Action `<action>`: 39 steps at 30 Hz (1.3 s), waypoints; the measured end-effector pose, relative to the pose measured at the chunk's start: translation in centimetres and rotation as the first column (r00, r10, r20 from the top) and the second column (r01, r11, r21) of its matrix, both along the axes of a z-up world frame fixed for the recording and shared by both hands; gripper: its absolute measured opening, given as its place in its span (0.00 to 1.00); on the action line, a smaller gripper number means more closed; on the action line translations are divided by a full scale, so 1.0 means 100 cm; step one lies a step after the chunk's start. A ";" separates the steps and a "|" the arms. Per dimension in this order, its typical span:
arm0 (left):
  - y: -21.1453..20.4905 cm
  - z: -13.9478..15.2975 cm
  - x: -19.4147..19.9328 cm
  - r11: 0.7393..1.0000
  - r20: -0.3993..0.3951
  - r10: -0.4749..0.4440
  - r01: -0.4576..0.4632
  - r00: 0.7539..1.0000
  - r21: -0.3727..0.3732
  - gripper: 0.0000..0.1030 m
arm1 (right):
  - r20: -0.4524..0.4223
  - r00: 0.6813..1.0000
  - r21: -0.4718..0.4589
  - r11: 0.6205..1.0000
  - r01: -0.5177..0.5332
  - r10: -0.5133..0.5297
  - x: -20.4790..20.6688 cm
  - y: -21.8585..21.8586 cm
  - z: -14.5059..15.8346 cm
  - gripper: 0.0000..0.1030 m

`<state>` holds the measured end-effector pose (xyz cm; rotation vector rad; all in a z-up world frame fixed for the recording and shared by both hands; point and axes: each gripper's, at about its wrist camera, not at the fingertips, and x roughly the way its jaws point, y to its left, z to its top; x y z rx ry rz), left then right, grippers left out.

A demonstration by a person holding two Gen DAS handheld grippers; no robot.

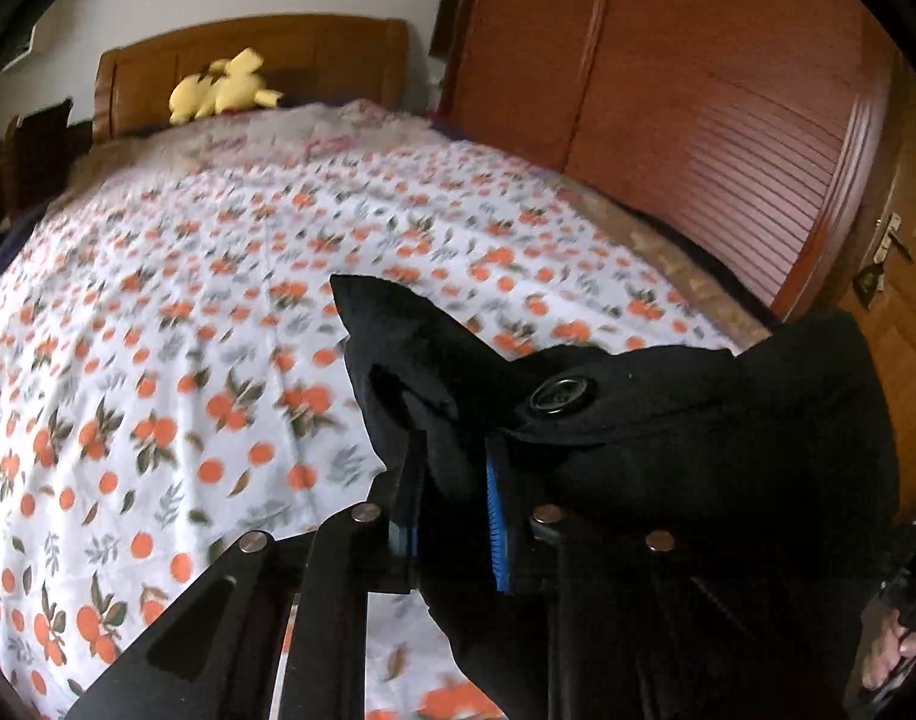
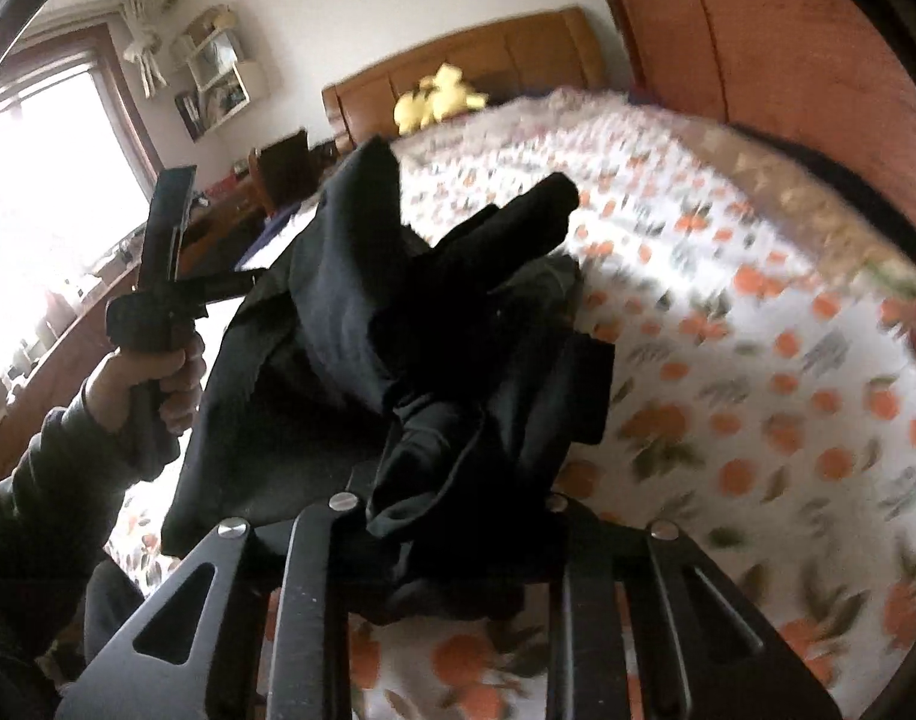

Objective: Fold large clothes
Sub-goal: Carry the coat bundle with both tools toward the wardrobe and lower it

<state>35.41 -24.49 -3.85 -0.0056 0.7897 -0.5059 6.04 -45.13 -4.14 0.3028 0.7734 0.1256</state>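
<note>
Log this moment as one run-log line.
step: lifting | left gripper: shut on black garment | right gripper: shut on black garment | garment raised over bedsheet

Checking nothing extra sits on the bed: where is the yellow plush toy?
In both wrist views, the yellow plush toy lies at the bed's far end, against the wooden headboard, well beyond the black garment.

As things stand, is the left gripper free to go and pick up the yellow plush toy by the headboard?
Probably not: the left gripper is shut on the black garment, and the plush toy lies at the bed's far end.
</note>
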 end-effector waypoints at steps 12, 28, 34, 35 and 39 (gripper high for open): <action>-0.162 0.050 -0.022 0.990 0.102 -0.135 0.139 0.986 -0.033 0.16 | 0.139 0.983 -0.103 0.985 0.136 -0.121 -0.073 -0.124 0.068 0.23; -0.339 0.010 -0.015 0.941 0.024 -0.338 0.339 0.941 -0.020 0.16 | 0.145 0.928 -0.158 0.918 0.364 -0.343 -0.177 -0.254 0.065 0.23; -0.350 0.000 -0.009 0.930 0.023 -0.365 0.363 0.931 0.053 0.17 | 0.099 0.913 -0.124 0.906 0.405 -0.395 -0.193 -0.268 0.043 0.28; -0.350 -0.001 -0.008 0.928 0.022 -0.369 0.367 0.929 0.061 0.17 | 0.094 0.910 -0.127 0.901 0.414 -0.405 -0.194 -0.268 0.042 0.33; -0.365 0.001 -0.018 0.917 0.039 -0.390 0.384 0.920 0.112 0.22 | 0.091 0.889 -0.164 0.874 0.458 -0.449 -0.202 -0.273 0.046 0.51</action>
